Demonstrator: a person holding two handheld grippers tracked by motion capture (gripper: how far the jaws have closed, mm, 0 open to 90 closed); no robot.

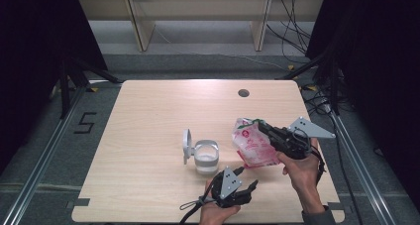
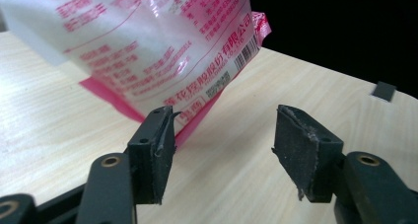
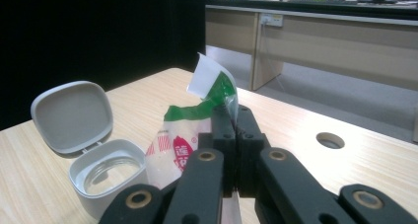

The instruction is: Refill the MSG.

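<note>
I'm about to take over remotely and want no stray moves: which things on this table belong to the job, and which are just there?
In the job:
- pink and white bag, clamped at its top by the right gripper
- white container, hinged lid open
- left gripper, jaws open just below the bag's bottom corner

Just there:
- round hole in the table
- cables on the floor

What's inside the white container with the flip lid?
The white container stands open, lid up. Its bottom shows bare and shiny in the right gripper view, with nothing in it. The near wall hides a strip of the inside. The bag is still beside it, unpoured.
</note>
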